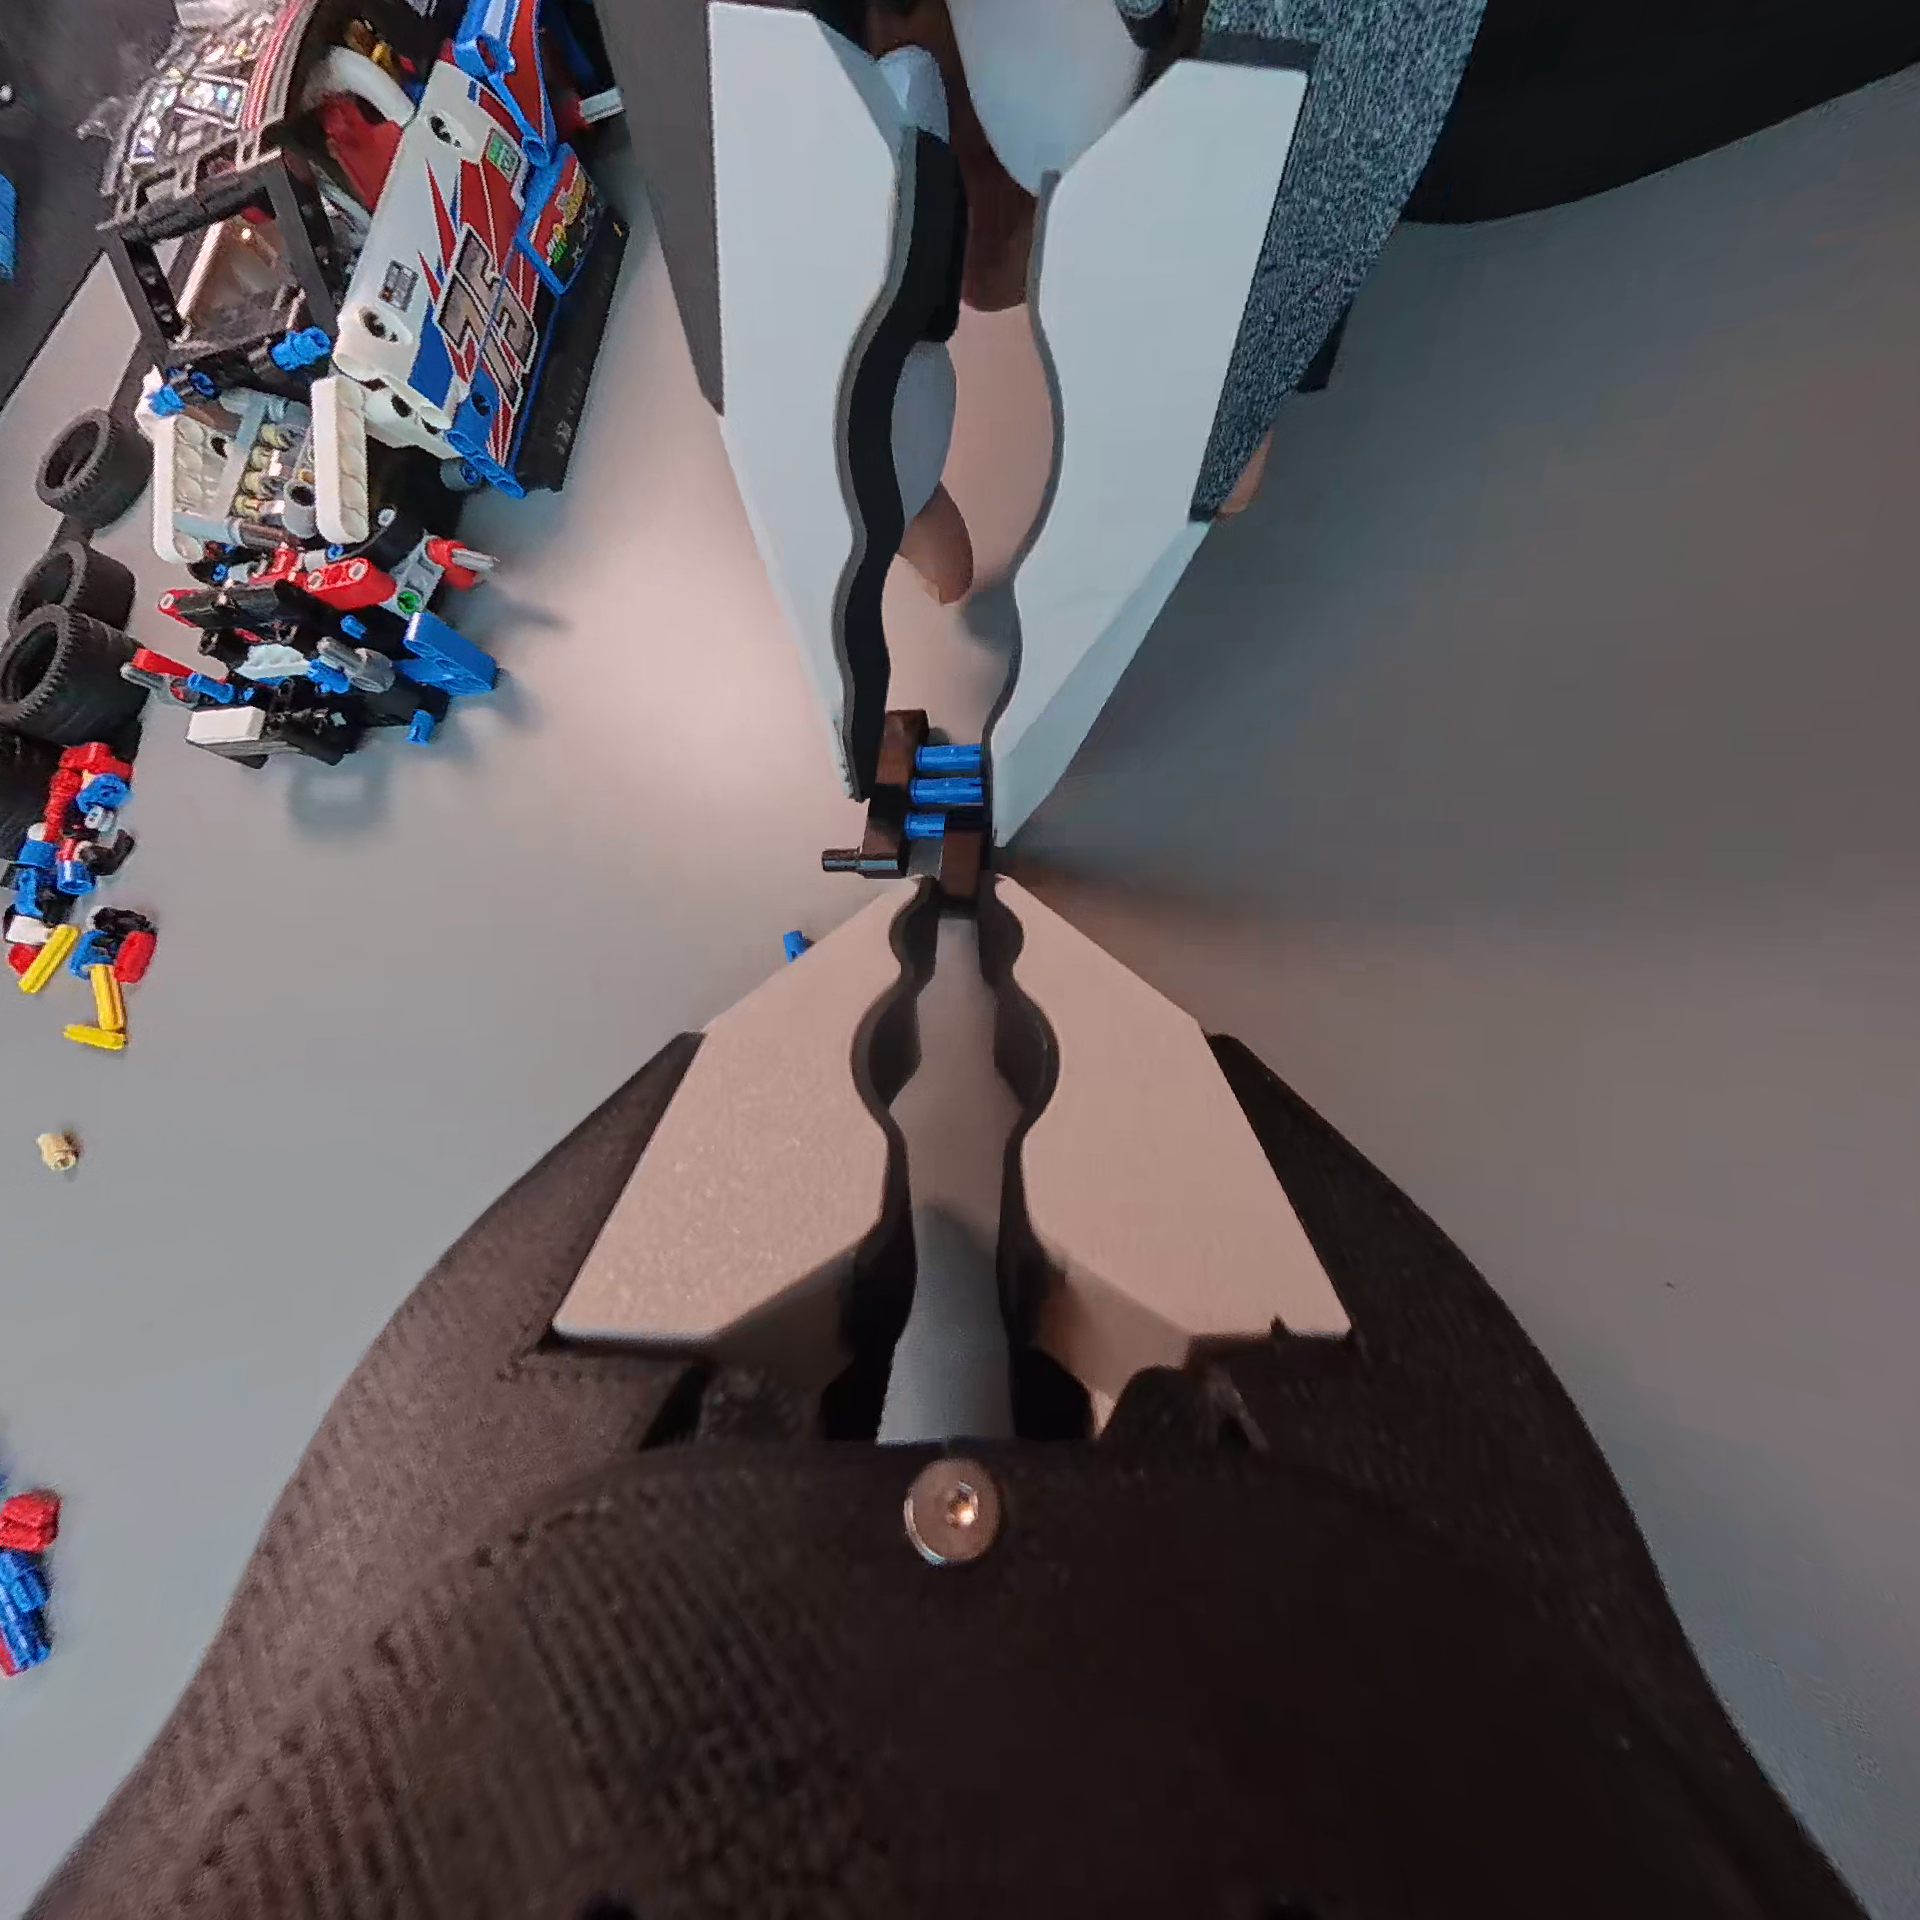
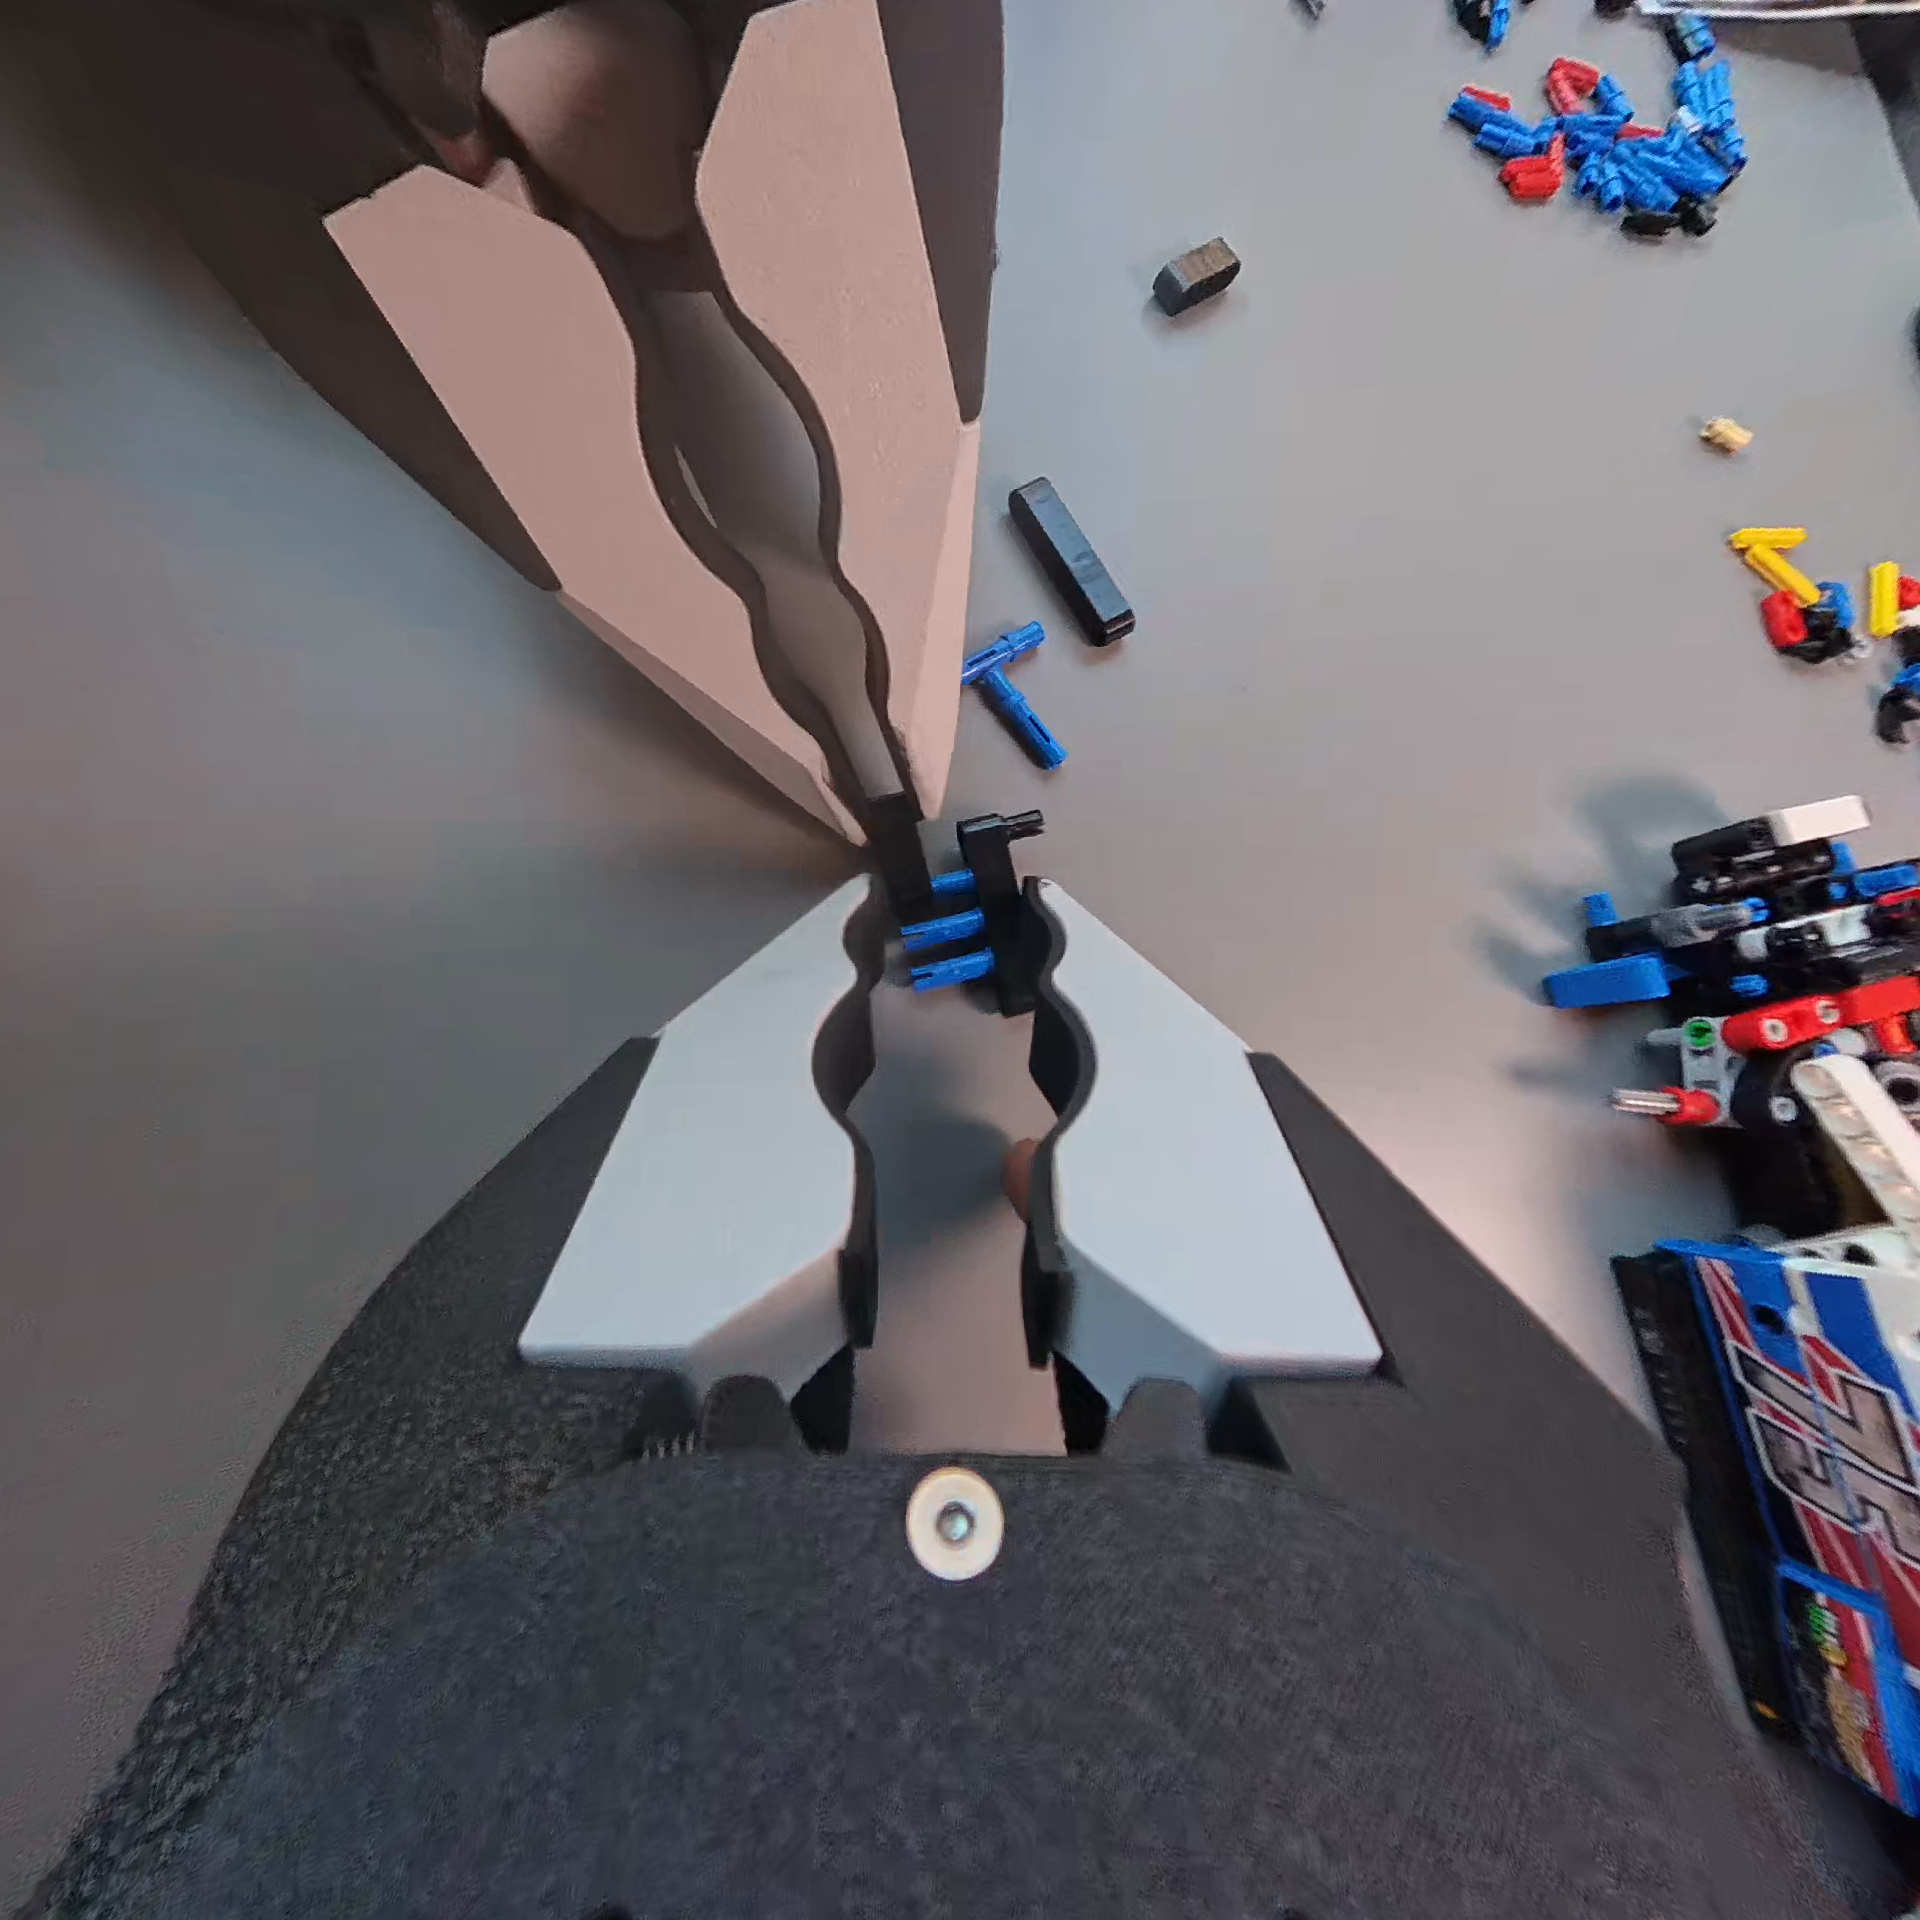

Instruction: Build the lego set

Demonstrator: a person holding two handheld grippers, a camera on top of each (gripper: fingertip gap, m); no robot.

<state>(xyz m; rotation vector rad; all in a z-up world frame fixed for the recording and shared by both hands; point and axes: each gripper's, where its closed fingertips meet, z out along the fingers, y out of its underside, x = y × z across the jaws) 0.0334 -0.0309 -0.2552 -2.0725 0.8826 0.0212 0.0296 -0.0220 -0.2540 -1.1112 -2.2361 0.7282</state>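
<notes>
A small sub-assembly, two short black beams (image 1: 899, 769) joined by three blue pins (image 1: 945, 790), hangs above the grey table between both grippers. My left gripper (image 1: 956, 894) is shut on the end of one black beam (image 1: 958, 871). In the right wrist view that beam (image 2: 899, 847) sticks out of the left gripper (image 2: 894, 821), which comes in from the top. My right gripper (image 2: 951, 904) is closed around the other black beam (image 2: 1003, 914) and the blue pins (image 2: 945, 925). It enters the left wrist view from above (image 1: 925, 800).
The partly built red, white and blue lego car (image 1: 416, 312) lies to one side, also in the right wrist view (image 2: 1818, 1351). Black tyres (image 1: 73, 623), piles of loose pieces (image 2: 1621, 135), a loose black beam (image 2: 1070, 561) and two blue pins (image 2: 1013, 686) lie on the table (image 2: 1351, 727).
</notes>
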